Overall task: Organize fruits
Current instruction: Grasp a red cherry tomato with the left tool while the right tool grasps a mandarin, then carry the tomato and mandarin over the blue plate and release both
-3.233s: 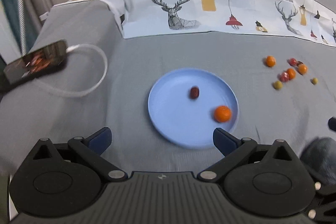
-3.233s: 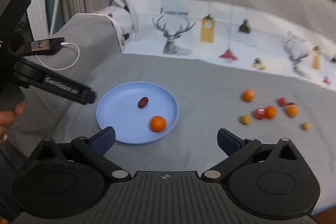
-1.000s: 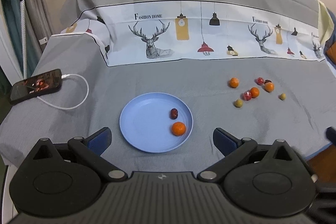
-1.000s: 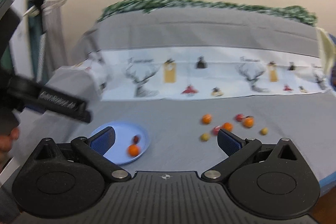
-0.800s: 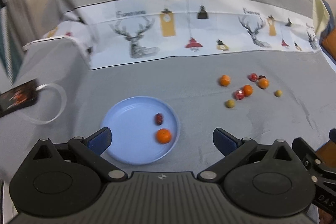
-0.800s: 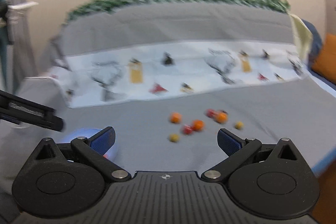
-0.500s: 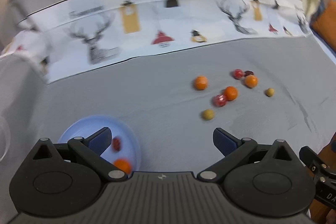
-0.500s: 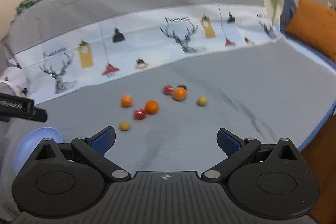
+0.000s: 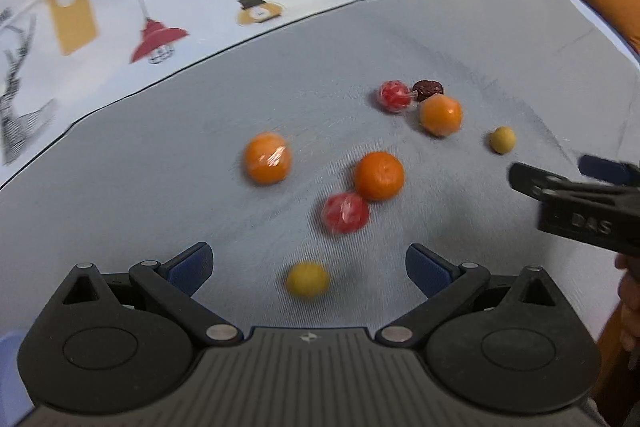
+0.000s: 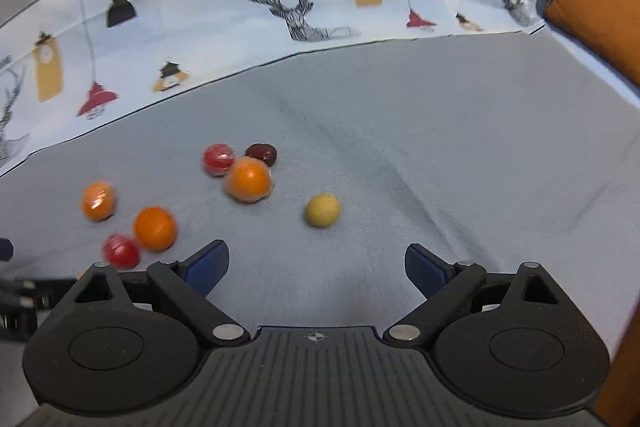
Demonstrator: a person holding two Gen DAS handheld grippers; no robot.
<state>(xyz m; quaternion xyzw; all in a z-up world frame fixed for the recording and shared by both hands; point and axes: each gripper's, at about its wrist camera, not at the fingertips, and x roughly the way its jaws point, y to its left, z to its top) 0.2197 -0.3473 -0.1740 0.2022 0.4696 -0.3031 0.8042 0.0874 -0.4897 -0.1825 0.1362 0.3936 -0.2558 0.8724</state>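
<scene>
Fruits loose on the grey cloth (image 9: 460,39), none in any container.

Left gripper (image 9: 308,263) hovers spread wide over a small yellow fruit (image 9: 307,279) (red and orange ones just beyond); right gripper (image 10: 316,261), also agape, faces another yellow fruit (image 10: 322,209), holding nothing.

A grey cloth (image 10: 440,131) covers the surface, wrinkled in places. At twelve o'clock runs a pale printed band (image 10: 224,15) with deer heads and hanging lamps. An orange cushion (image 10: 600,15) lies at two o'clock.
</scene>
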